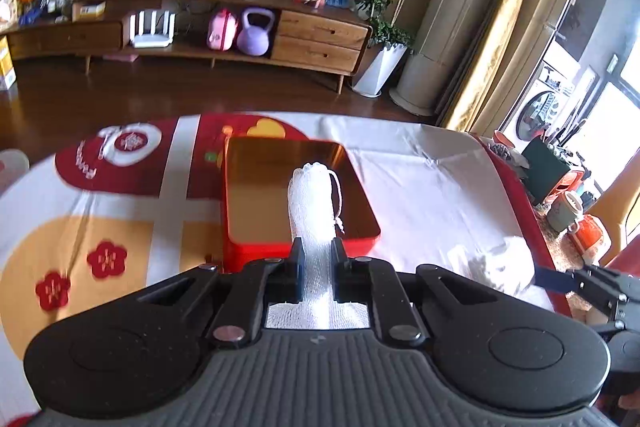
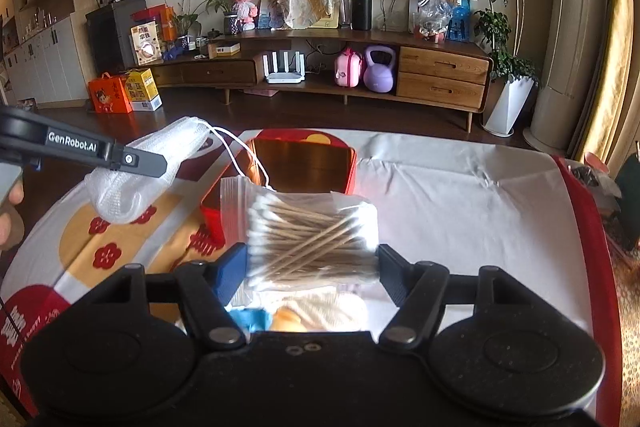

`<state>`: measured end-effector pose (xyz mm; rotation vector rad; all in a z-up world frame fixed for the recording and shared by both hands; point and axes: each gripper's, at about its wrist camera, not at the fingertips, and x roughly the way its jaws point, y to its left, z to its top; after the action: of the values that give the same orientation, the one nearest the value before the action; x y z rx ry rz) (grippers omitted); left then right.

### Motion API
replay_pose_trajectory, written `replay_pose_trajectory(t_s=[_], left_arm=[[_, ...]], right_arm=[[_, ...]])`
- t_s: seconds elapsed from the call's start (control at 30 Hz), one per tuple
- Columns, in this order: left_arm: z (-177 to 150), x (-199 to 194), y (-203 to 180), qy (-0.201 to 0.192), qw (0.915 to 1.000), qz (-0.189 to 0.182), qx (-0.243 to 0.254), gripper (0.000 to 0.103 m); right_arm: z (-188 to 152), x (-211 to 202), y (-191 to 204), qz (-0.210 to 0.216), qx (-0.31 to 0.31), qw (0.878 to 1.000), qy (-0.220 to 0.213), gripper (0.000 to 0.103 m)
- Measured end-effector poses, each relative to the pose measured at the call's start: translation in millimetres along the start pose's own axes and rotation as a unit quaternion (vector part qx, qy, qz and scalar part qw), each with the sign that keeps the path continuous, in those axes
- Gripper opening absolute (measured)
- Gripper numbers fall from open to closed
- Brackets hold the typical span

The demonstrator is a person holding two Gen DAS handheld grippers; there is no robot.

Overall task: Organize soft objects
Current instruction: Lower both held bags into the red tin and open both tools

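Observation:
My left gripper [image 1: 318, 255] is shut on a white mesh drawstring pouch [image 1: 314, 199], which sticks out forward above an open red tin box [image 1: 240, 247] with a golden inside. In the right wrist view that pouch [image 2: 132, 183] hangs from the left gripper [image 2: 132, 159] at the left, and its cord trails toward the tin [image 2: 304, 163]. My right gripper [image 2: 312, 263] holds a clear zip bag of cotton swabs [image 2: 312, 227] between its pads, lifted off the table just in front of the tin.
A cloth in white, red and yellow [image 1: 420, 187] covers the table. Below the right gripper lie a blue item and a pale yellowish soft item [image 2: 320, 311]. Beyond the table are dark floor and a wooden TV cabinet [image 2: 440, 79]. Clutter stands off the table's right side [image 1: 560, 187].

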<state>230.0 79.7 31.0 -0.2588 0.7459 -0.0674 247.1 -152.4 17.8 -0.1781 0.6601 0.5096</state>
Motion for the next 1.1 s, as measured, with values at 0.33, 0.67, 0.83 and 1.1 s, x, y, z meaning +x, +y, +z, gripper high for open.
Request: replay_pose_trajectory(t_s=[0.33,0.67,0.83,1.1], left_arm=[[37.1,55.6,-9.9,0.007,0.9988,0.026,0.042,0.012],[54.0,133.3,3.8,0.045,0.9968,0.048,0.045,0.012],[59.7,168.6,13.1,0.061,0.9948,0.067,0.047,0.012],[61.1,216.3,19.9,0.088,0.9908,0.082,0.061,0.012]], right_arm=[[32.6,70.1,0.4,-0.016,-0.027,0.999,0.021,0.069],[38.6,146.6,12.5,-0.008,-0.070,0.996,0.061,0.069],[39.6,178.4,14.9,0.009,-0.070,0.994,0.087,0.069],[37.8,213.2,14.5,0.031,-0.070,0.990,0.117,0.069]])
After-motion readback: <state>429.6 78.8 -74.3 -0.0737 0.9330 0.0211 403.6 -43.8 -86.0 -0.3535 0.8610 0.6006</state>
